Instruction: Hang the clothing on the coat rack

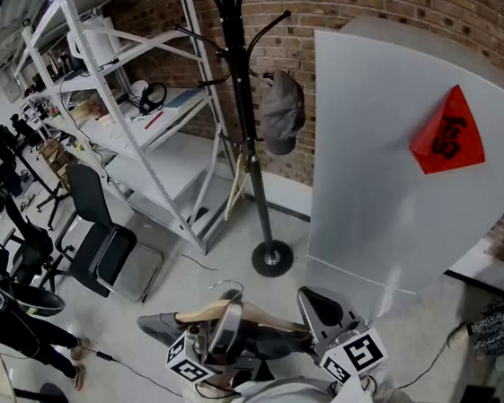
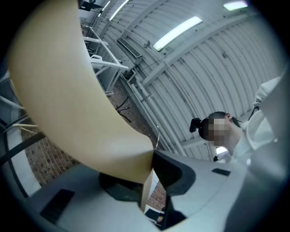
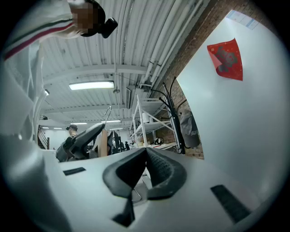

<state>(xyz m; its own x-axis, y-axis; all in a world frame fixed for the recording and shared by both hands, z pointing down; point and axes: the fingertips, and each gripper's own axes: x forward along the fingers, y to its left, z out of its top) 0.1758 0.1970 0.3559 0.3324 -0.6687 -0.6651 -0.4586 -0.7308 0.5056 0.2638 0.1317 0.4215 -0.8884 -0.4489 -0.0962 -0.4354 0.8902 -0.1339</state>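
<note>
A wooden hanger is clamped in the left gripper, whose jaws are set partly apart and pressed against the broad beige shoulder, with the metal hook seen just past them at 12 o'clock. The right gripper is closed pad to pad, with nothing held. In the head view, both grippers are low in the frame, and the coat rack stands at 12 o'clock from them, well apart, with a grey cap hung on the 3 o'clock side of its pole. A dark mass under the hanger may be the clothing, though this cannot be told. The hanger is judged stiff, light and smooth, so it is liable to pivot in the pads. It is best gripped near the neck, leaving the hook free, while any soft garment would sway below.
</note>
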